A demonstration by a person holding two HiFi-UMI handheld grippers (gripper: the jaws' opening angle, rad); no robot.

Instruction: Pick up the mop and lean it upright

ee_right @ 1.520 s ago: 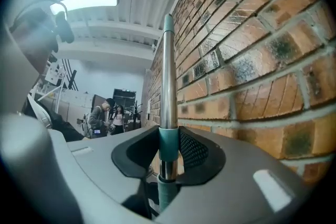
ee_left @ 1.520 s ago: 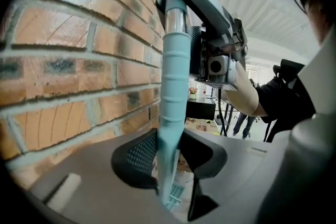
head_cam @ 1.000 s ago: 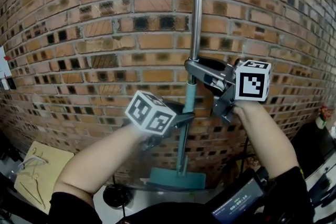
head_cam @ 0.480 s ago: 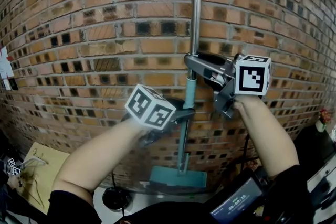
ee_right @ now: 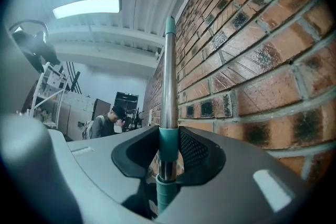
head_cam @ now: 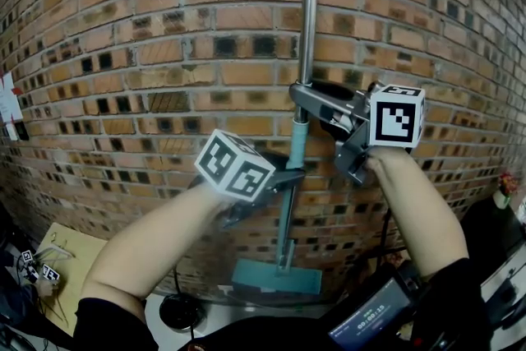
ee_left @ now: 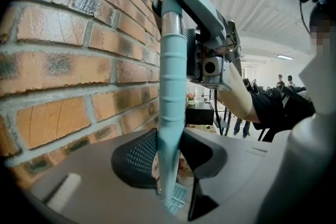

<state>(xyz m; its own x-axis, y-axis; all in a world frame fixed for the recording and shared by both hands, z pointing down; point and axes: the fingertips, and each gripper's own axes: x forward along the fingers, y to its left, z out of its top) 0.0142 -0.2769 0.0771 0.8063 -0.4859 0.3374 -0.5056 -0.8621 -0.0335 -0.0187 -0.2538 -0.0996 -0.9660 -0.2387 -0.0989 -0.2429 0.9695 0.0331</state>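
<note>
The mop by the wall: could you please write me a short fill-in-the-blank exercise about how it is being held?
1. The mop stands upright against a ____ wall.
2. The right gripper is shut on the mop ____ the left gripper.
3. The mop's flat head sits at its ____ end.

Missing words: brick; above; bottom.

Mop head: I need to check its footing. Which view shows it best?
Head view: the mop head shows whole by the wall. The left gripper view shows only a sliver below the handle; the right gripper view shows only the handle.
</note>
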